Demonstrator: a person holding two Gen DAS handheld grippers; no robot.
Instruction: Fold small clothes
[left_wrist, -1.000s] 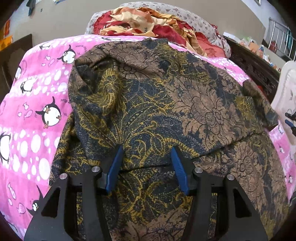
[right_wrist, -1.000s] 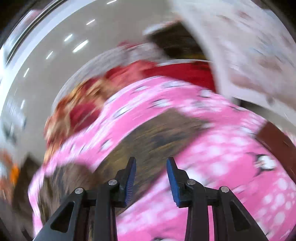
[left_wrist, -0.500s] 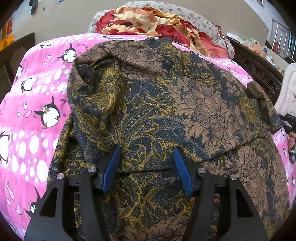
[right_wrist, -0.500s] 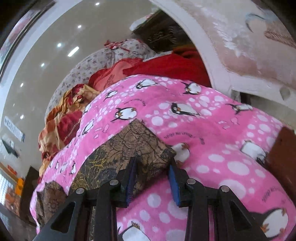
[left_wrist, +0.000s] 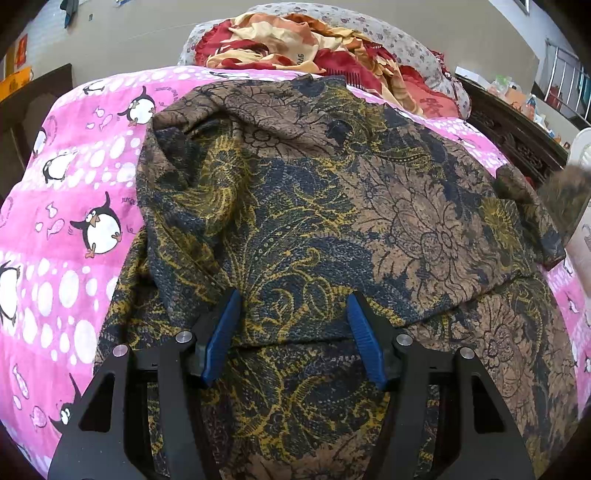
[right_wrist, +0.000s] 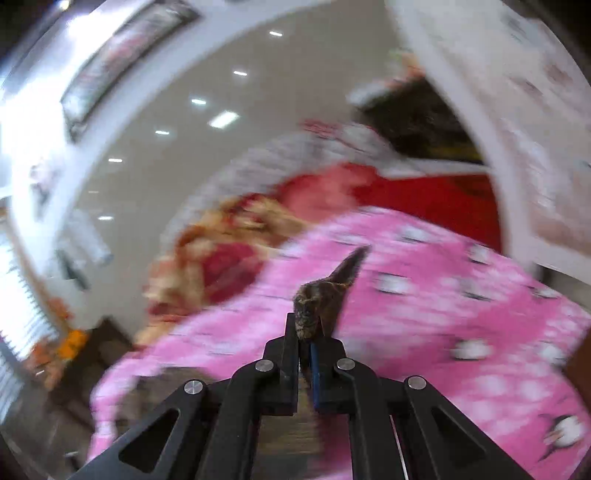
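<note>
A pink bedspread printed with penguins and white dots covers the bed, filling the left of the left wrist frame. At top centre lies a crumpled red, orange and cream floral blanket against a grey flowered pillow. A dark carved wooden bed frame runs along the upper right.

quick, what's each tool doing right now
Left tool: open, empty, fingers spread over the brown patterned garment on the pink penguin blanket.
Right tool: closed, pinching a bunched bit of that garment.
</note>
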